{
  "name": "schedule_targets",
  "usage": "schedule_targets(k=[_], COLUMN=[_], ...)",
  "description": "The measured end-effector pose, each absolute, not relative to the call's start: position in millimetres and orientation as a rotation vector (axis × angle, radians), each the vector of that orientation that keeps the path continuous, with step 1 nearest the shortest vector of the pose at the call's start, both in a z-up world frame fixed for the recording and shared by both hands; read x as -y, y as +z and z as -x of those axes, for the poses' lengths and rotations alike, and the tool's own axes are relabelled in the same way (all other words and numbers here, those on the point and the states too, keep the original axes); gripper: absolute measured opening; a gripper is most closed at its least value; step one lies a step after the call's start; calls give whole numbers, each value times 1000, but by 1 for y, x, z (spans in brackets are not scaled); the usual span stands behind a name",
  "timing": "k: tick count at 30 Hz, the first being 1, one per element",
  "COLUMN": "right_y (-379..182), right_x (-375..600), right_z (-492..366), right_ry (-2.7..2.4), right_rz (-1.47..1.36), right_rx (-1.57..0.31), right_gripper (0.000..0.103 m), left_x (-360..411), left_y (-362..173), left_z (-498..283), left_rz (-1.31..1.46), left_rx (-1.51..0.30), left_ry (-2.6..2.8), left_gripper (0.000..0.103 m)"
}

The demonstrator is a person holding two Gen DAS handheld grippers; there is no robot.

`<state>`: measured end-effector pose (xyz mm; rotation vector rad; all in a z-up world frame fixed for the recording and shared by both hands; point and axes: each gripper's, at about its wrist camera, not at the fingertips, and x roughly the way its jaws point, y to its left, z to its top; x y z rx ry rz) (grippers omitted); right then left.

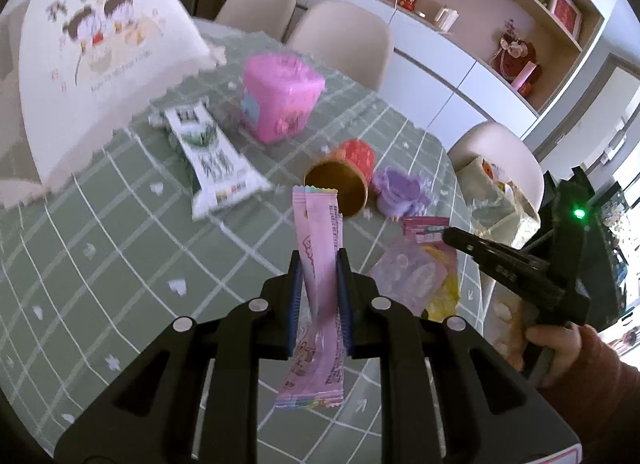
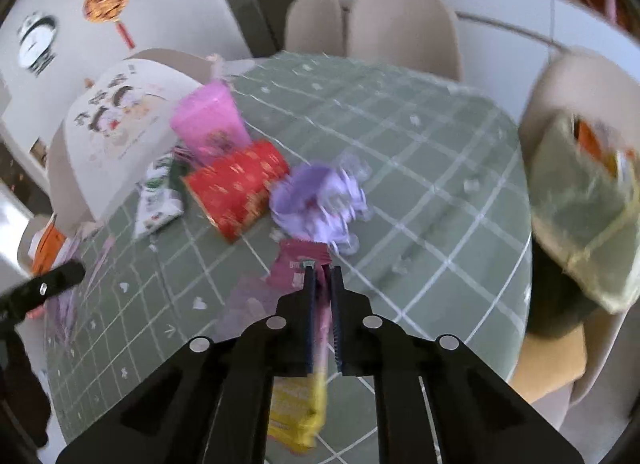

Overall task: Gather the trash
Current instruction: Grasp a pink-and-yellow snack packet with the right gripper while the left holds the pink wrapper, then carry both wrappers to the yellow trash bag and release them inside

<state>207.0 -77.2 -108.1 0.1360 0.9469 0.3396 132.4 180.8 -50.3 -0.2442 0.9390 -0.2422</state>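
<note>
My left gripper [image 1: 319, 260] is shut on a long pink snack wrapper [image 1: 318, 232], held above the green checked tablecloth [image 1: 100, 248]. My right gripper [image 2: 323, 276] is shut on a see-through purple and yellow snack bag [image 2: 298, 408] with a dark pink top, which also shows in the left wrist view [image 1: 416, 272]. On the table lie a white and green wrapper [image 1: 212, 156], a tipped red paper cup [image 1: 346, 176] and crumpled purple plastic [image 1: 400, 190]. A pale green trash bag [image 2: 580, 200] hangs on the chair at the right.
A pink plastic box [image 1: 280, 98] stands at the middle of the table. A white cartoon-printed cover [image 1: 96, 76] drapes a chair at the left. Beige chairs [image 1: 340, 40] ring the far side. Shelves with ornaments [image 1: 516, 52] line the wall.
</note>
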Motion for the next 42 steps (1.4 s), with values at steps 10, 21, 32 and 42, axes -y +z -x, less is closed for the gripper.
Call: schedule_targets(k=[10,21,32,42], right_y=[8,66,78,56], right_x=[113,228,372,471], right_z=[-206,-220,-244,-248], right_ry=[441,472,430,369], right_rz=[-110,-66,-37,-60], right_rx=[-680,-524,-442,-472], right_gripper=[8,8,8,8], left_x=[-151,-29,126,235], left_y=[16,77,84,49], left_z=[-150,-174,-215,-252], left_rz=[216,195,189,180], left_rx=[-790,-627,-609,-720], left_ry=[-195,-208,-297,-392], left_gripper=[15,15,15,15])
